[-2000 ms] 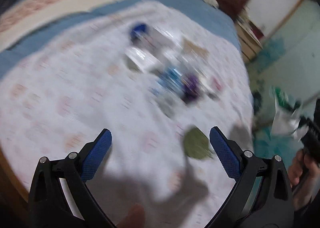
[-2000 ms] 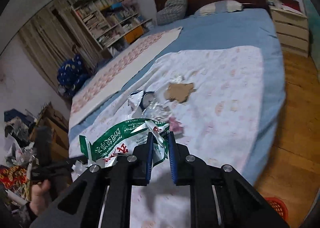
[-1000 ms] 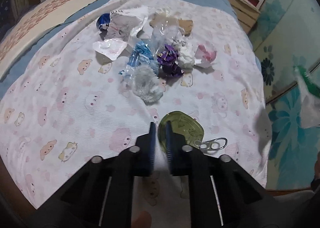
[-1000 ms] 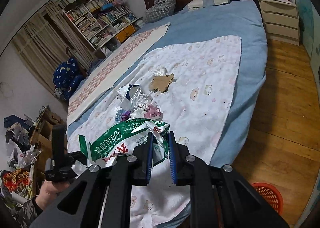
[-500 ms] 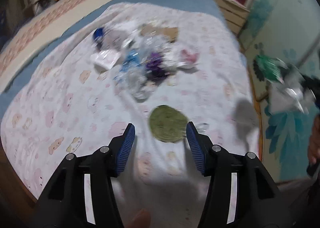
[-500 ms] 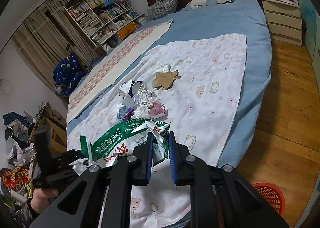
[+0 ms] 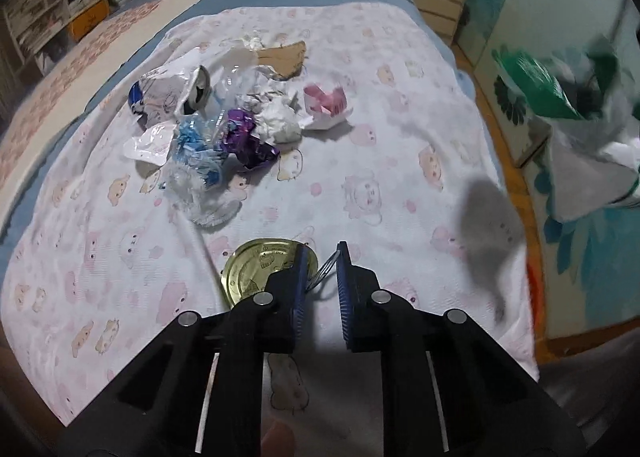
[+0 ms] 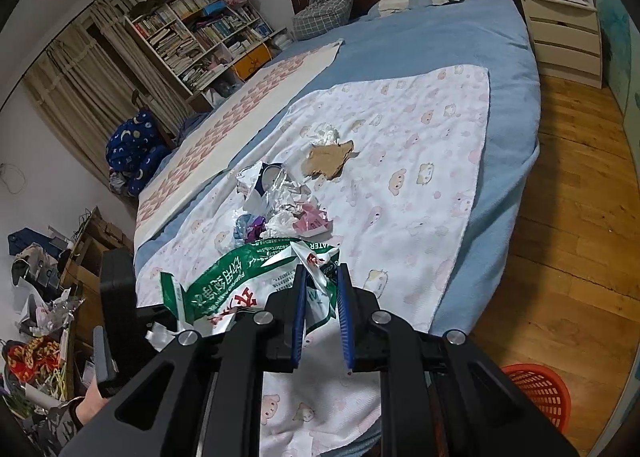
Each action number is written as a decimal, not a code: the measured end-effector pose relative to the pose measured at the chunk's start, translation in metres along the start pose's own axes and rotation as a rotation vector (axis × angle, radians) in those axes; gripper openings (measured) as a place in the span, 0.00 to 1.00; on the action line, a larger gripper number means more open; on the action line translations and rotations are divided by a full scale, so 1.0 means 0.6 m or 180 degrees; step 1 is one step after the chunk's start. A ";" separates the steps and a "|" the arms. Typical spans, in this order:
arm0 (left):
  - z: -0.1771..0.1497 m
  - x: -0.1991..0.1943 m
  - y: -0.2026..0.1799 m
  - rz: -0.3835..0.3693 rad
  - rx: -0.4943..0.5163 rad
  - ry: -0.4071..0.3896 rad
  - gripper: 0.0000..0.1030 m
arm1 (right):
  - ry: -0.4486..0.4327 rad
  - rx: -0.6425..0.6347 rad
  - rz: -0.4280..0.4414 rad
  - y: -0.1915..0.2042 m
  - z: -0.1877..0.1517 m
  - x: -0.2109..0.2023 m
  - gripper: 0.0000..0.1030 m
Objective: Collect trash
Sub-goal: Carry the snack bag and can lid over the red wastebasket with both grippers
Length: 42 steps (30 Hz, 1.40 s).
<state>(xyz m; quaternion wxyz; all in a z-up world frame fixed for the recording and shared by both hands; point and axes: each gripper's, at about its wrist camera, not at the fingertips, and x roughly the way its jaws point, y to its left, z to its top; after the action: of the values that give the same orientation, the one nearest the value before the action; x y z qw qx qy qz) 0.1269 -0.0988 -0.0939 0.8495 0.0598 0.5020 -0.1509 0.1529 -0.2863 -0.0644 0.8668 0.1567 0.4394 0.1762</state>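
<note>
Left tool over a can lid, right tool holding the bag.

The left tool point(image 7: 321, 257) has its jaws nearly together about the ring-pull of the gold lid point(image 7: 260, 267) on the bed sheet point(image 7: 400, 161); whether they grip it I cannot tell. The trash pile point(image 7: 224, 129) lies ahead, to its left. The right tool point(image 8: 320, 281) pinches the green-and-white bag point(image 8: 240, 277).

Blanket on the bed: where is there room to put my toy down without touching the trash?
The blanket is bare right of the pink wrapper, out to its right edge. It is also bare left of the gold lid, below the trash pile. The pile itself is crowded, and the left hand-held gripper sits by the lid.
</note>
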 end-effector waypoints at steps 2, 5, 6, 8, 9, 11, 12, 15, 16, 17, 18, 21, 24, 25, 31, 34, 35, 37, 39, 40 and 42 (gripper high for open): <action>0.001 -0.013 0.007 -0.0069 -0.0124 -0.0059 0.07 | -0.0012 0.0008 -0.0003 -0.004 0.000 -0.008 0.16; 0.001 -0.053 0.009 -0.0227 -0.0242 -0.0206 0.01 | -0.0048 0.0015 -0.0030 -0.014 -0.003 -0.022 0.16; -0.001 -0.070 0.006 -0.0343 -0.0267 -0.0265 0.01 | -0.0075 0.0019 -0.0040 -0.020 -0.004 -0.031 0.16; -0.006 -0.096 -0.007 -0.0460 -0.0263 -0.0373 0.01 | -0.0119 0.0032 -0.0081 -0.032 -0.008 -0.050 0.16; -0.011 -0.114 -0.023 -0.0539 -0.0213 -0.0427 0.01 | -0.0133 0.0046 -0.0099 -0.039 -0.011 -0.060 0.16; -0.015 -0.131 -0.041 -0.0636 -0.0174 -0.0499 0.01 | -0.0174 0.0058 -0.0149 -0.053 -0.018 -0.082 0.16; -0.017 -0.143 -0.061 -0.0723 -0.0138 -0.0542 0.01 | -0.0186 0.0067 -0.0176 -0.061 -0.023 -0.092 0.16; -0.011 -0.162 -0.108 -0.1015 -0.0030 -0.0607 0.01 | -0.0241 0.0122 -0.0307 -0.095 -0.046 -0.138 0.16; -0.008 -0.167 -0.132 -0.1125 0.0037 -0.0638 0.01 | -0.0256 0.0154 -0.0378 -0.110 -0.056 -0.158 0.16; -0.006 -0.169 -0.150 -0.1197 0.0100 -0.0650 0.01 | -0.0276 0.0194 -0.0441 -0.127 -0.069 -0.180 0.16; -0.004 -0.171 -0.177 -0.1297 0.0181 -0.0665 0.01 | -0.0312 0.0236 -0.0510 -0.145 -0.083 -0.205 0.16; 0.003 -0.148 -0.258 -0.1559 0.0365 -0.0592 0.01 | -0.0372 0.0389 -0.0760 -0.197 -0.124 -0.266 0.16; 0.004 -0.105 -0.323 -0.1734 0.0504 -0.0444 0.01 | -0.0306 0.0527 -0.1046 -0.247 -0.168 -0.308 0.16; 0.003 -0.080 -0.349 -0.1761 0.0549 -0.0358 0.01 | -0.0273 0.0569 -0.1085 -0.263 -0.176 -0.314 0.16; -0.019 0.094 -0.476 -0.1548 0.0819 0.0382 0.01 | 0.0434 0.0874 -0.1329 -0.376 -0.253 -0.271 0.16; -0.050 0.180 -0.500 -0.1339 0.0893 0.0667 0.01 | 0.0918 0.0830 -0.1354 -0.408 -0.284 -0.199 0.16; -0.061 0.202 -0.497 -0.1272 0.0870 0.0765 0.01 | 0.1026 0.0814 -0.1365 -0.415 -0.291 -0.182 0.16; -0.080 0.239 -0.492 -0.1136 0.0814 0.0943 0.01 | 0.1222 0.0802 -0.1343 -0.429 -0.300 -0.138 0.16; -0.088 0.256 -0.488 -0.1005 0.0823 0.1000 0.01 | 0.1333 0.0797 -0.1332 -0.432 -0.301 -0.098 0.16; -0.089 0.259 -0.486 -0.0979 0.0817 0.1009 0.01 | 0.1377 0.0805 -0.1328 -0.434 -0.306 -0.083 0.15; -0.087 0.262 -0.483 -0.0943 0.0815 0.1012 0.01 | 0.1442 0.0828 -0.1325 -0.439 -0.312 -0.059 0.15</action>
<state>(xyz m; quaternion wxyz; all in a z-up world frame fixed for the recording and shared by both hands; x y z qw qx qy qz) 0.0625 -0.3910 -0.2419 0.7139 0.1157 0.6094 -0.3248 0.0244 -0.5142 -0.2574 0.7372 0.1298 0.6623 -0.0319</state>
